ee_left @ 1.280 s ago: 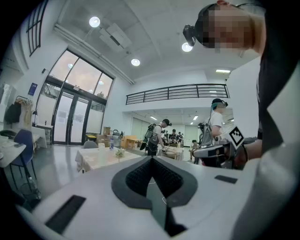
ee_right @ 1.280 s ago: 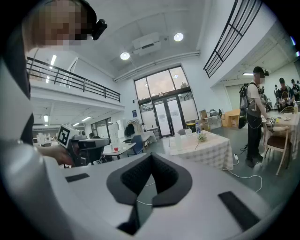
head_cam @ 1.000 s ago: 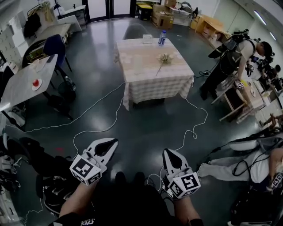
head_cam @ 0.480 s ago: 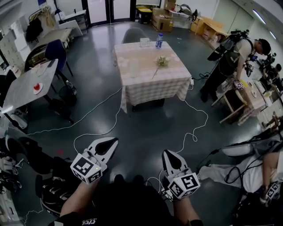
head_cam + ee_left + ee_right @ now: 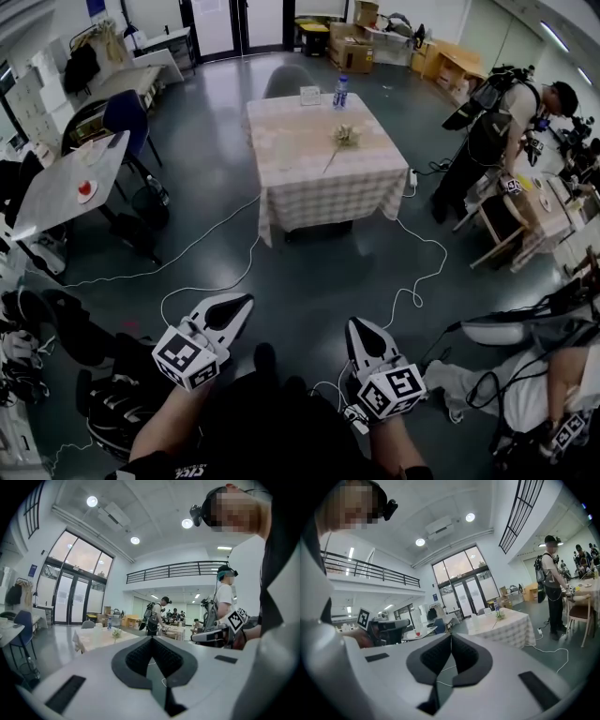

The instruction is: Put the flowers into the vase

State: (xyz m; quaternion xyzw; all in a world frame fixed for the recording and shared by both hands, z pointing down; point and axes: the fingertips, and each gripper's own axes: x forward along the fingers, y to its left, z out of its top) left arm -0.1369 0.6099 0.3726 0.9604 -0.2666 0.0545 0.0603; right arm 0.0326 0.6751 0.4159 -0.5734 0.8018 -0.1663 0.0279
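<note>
Flowers point(image 5: 346, 136) lie well beyond both closed jaws.

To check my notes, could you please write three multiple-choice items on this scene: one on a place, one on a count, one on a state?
1. Where does the flower lie? A. on the floor B. on the table with the checked cloth C. on a chair
2. How many bottles stand on that table? A. one B. two C. three
3. How are the left tool and the right tool? A. both open B. both shut, empty C. left shut on the flower
1 B: it lies on the cloth. 2 A: a single bottle stands at the far edge. 3 B: each tool's view shows jaws together, nothing between.
</note>
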